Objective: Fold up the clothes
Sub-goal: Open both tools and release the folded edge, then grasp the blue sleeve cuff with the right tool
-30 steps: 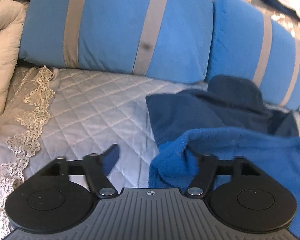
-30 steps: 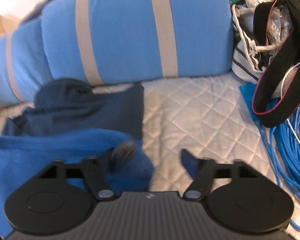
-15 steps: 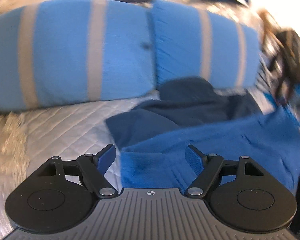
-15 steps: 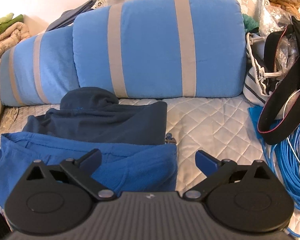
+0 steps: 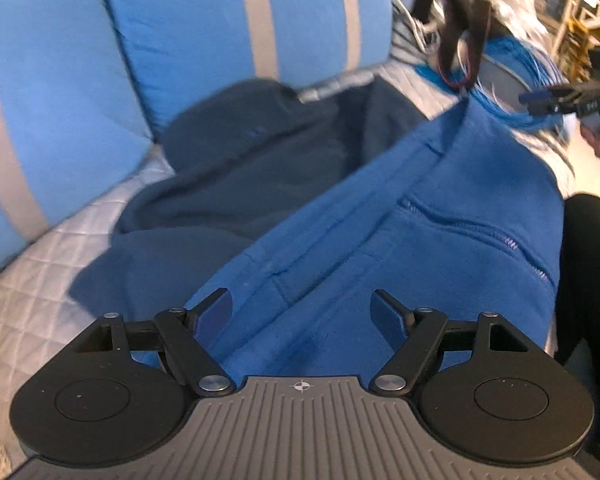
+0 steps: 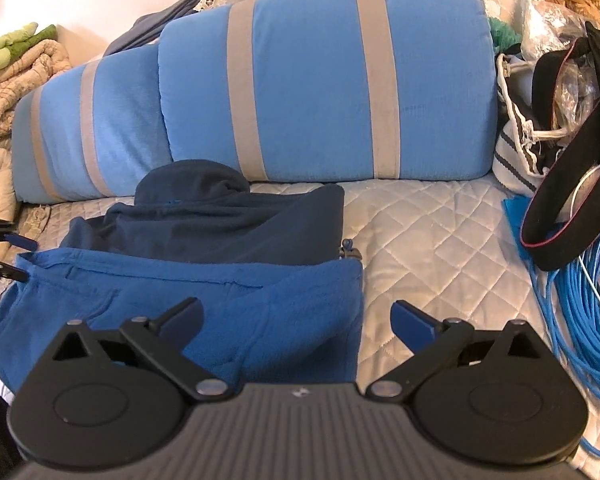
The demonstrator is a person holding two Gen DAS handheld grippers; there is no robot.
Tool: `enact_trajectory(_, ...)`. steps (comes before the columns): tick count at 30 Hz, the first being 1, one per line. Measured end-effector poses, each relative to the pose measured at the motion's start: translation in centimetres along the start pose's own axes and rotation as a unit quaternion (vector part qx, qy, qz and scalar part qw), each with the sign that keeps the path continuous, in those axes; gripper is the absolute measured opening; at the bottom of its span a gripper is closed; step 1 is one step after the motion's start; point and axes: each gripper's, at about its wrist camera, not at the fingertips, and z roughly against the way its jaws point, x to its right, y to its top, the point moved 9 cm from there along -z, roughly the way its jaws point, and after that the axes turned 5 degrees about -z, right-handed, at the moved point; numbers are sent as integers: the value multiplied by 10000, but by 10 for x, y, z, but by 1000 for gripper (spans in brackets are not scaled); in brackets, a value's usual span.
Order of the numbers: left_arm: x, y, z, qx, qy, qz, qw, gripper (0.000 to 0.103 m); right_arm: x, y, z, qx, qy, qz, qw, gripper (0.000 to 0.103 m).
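- On the quilt [image 6: 440, 232], in front of two striped cushions [image 6: 320, 80], a blue fleece [image 6: 188, 304] is laid flat with a navy layer [image 6: 228, 224] showing behind it, up against the cushions.
- Right gripper [image 6: 296, 318]: jaws are spread as wide as they go, nothing is pinched. The fleece's right edge is seen running between the two fingers, so the left finger is over cloth and the right finger over bare quilt.
- Left gripper [image 5: 300, 312]: jaws are parted, nothing is clamped either. Blue fleece is seen under and between both fingers, but no pad is pressed on it. That view is a bit blurred, so fine contact can't be called.
- Long axis: the garment is stretched left to right across the seat, parallel to the cushions. One gripper is parked near each short end, which is pretty much what the next fold hangs on.
- Judgement call: the right gripper looks nearer a clean edge and corner to bite; the left one is sat more over the body of the cloth, past its end seam.
- Over on the right, a coil of blue cable [image 6: 580, 312] and a black strap [image 6: 568, 208] are lying near, clear of the fleece.
- A small metal zip pull [image 6: 350, 249] is poking out at the fleece's far right corner; it could get caught in a pinch there.
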Motion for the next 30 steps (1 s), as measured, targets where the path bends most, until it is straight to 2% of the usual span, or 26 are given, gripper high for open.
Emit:
enact_trajectory(1,0,0,-6,-110,-61,-6,9999,75,0,-1,1,-8,9,-5,10000,103)
enact_trajectory(2,0,-1,-11,-231,-135,-7,9996,66,1,-2,2,-9,6,2,10000,103)
enact_trajectory(3,1,-2,-15,-349,-164,-45,9992,48,2,-2,2,-8,0,12,10000,103)
enact_trajectory(5,4,-6,-22,-562,-118,-181,9982,34,4,-3,4,-4,-14,33,10000,103)
enact_trajectory(6,5,-8,-24,-660,-75,-257,9975,28,5,-3,4,7,-30,43,10000,103)
enact_trajectory(8,10,-10,-25,-763,55,-422,9962,23,8,-3,6,38,-68,53,10000,103)
enact_trajectory(9,12,-10,-23,-762,130,-496,9958,17,9,-2,6,50,-83,47,9999,103)
enact_trajectory(12,18,-6,-18,-696,390,-732,9941,11,16,-3,4,55,-115,12,9999,103)
enact_trajectory(15,15,-1,-8,-500,674,-850,9928,10,22,-5,1,45,-178,-81,9998,103)
enact_trajectory(23,3,8,-4,-428,1409,-750,9863,10,32,-7,-2,121,-102,-239,9996,102)
enact_trajectory(30,-11,12,-14,-432,1874,-591,9796,10,43,0,-19,251,274,-244,9990,98)
